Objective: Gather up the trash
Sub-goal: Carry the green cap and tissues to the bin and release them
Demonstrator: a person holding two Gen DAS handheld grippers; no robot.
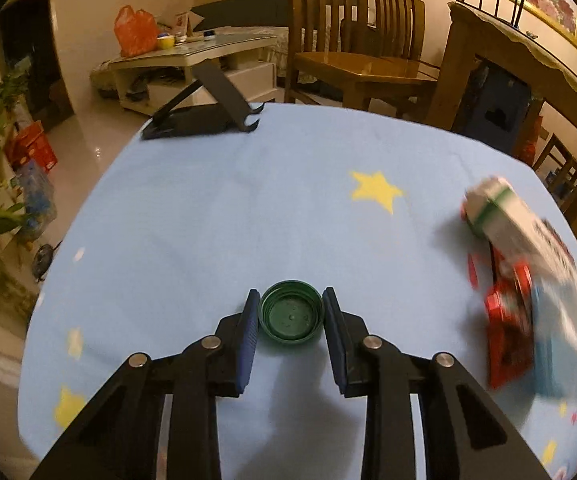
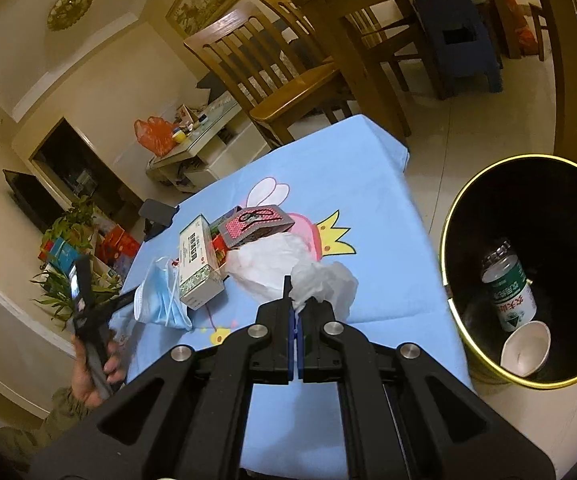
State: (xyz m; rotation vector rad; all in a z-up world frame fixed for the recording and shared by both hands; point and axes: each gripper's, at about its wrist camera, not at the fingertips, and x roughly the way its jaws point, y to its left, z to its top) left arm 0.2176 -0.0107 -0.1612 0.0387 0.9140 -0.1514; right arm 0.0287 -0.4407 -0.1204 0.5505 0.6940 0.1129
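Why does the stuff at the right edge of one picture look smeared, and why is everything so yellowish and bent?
Left wrist view: the white carton and red packaging are motion-blurred, while the green cap stays sharp. Both views: warm indoor light tints everything yellow, and the fisheye lens bows the blue tablecloth and darkens the corners. Right wrist view: mostly sharp, bin interior deeply dark.

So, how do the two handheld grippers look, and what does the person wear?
Both the left gripper and the right gripper are matte black plastic linkages with round silver pivot pins and dark blue ribbed pads. No cables or markings show. The hand emerges from an olive-green sleeve.
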